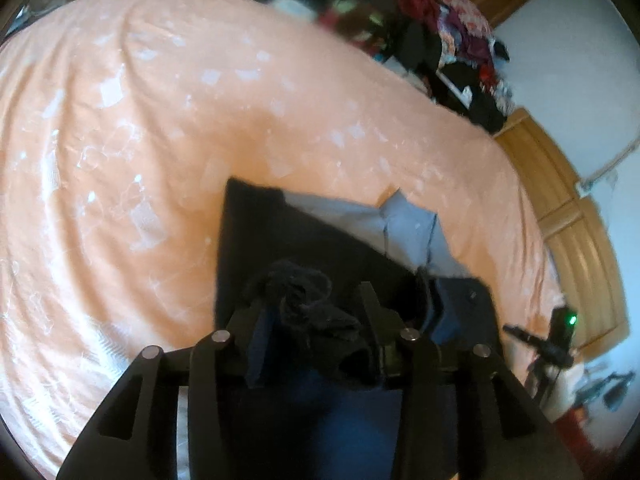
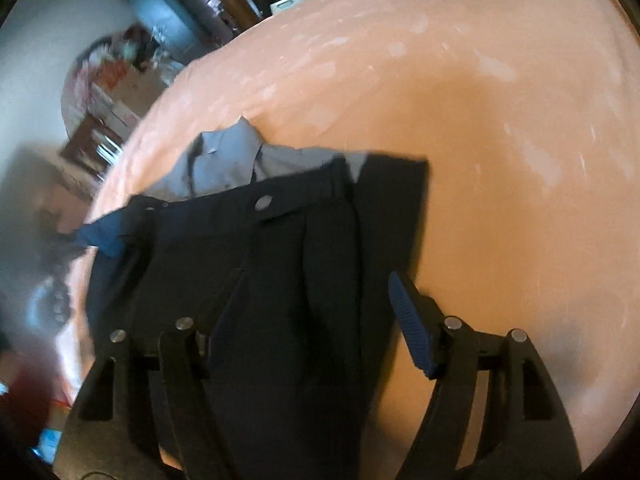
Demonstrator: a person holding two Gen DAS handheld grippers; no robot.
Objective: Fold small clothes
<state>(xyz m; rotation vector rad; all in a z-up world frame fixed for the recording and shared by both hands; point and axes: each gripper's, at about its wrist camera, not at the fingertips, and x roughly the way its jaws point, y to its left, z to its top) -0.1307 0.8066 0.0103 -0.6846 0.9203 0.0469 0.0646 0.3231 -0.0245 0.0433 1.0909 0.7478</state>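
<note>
Left gripper point(image 1: 316, 312): nearest the lens in the left wrist view; fingers narrowed onto a bunched piece of black knit fabric point(image 1: 308, 300), which sits crumpled between them – whether the grip is firm cannot be told through the blur.
Left gripper pose: pointed forward and down over the dark trousers point(image 1: 304, 240), close above the cloth.
Right gripper point(image 2: 312, 312): jaws spread wide, nothing between them; the ribbed blue pad of the right finger point(image 2: 408, 320) shows clearly, while the left finger merges with the dark cloth under it.
Right gripper pose: angled down over the trousers point(image 2: 256, 264), its right finger over bare bedspread just beside the garment's edge.
Task garment: the trousers lie flat on the peach bedspread point(image 2: 500, 140), near the bed edge closest to the cameras, waistband and a pale button point(image 2: 263, 202) facing away.
Grey shirt point(image 2: 236, 160): partly under the trousers' waistband, collar showing beyond it.
Left view only: the black knit piece, a heap of mixed clothes point(image 1: 448, 40) past the far bed edge, wooden panelling point(image 1: 560, 200).
Right view only: the button and waistband detail – also a blue fabric corner point(image 2: 100, 236) jutting from the trousers' left side.
</note>
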